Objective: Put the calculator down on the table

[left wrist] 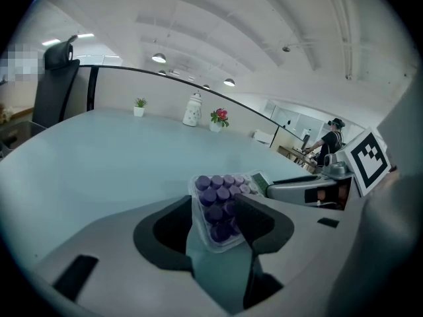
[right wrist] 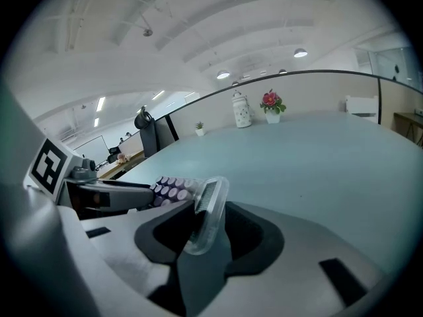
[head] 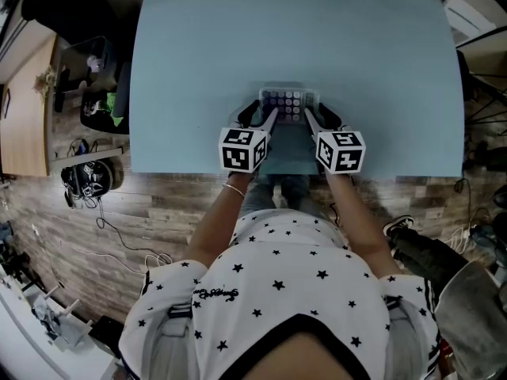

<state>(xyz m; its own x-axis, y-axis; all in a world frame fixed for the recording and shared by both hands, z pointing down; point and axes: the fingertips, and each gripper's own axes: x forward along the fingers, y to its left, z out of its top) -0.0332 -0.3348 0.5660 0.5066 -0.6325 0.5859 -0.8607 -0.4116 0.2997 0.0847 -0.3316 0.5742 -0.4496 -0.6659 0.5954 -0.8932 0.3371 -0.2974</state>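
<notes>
**Q:** Where did things stand on the set-down?

**A:** The calculator point(head: 287, 101) sat between my two tools, just ahead of both, over the counter point(head: 198, 70) and close to the edge nearest me. The left hand-held gripper point(left wrist: 215, 220) had its jaws closed on the calculator's left end. The right hand-held gripper point(right wrist: 201, 226) had its jaws apart. The calculator's other end lay loose between them, with the pads clear of it.

**Q:** Was it lying flat?

**A:** I couldn't tell. In the right gripper view it looked tipped, with one long edge raised.

**Q:** How would you have finished it cleanly?

**A:** I judged the left end should go down until the casing rested fully on the counter. Only then would I open that grip, and slowly. After that I would draw each tool straight back along its own jaws so neither pad dragged the casing. My one worry was the near edge, since a snagged pad could pull the calculator off toward me.
</notes>
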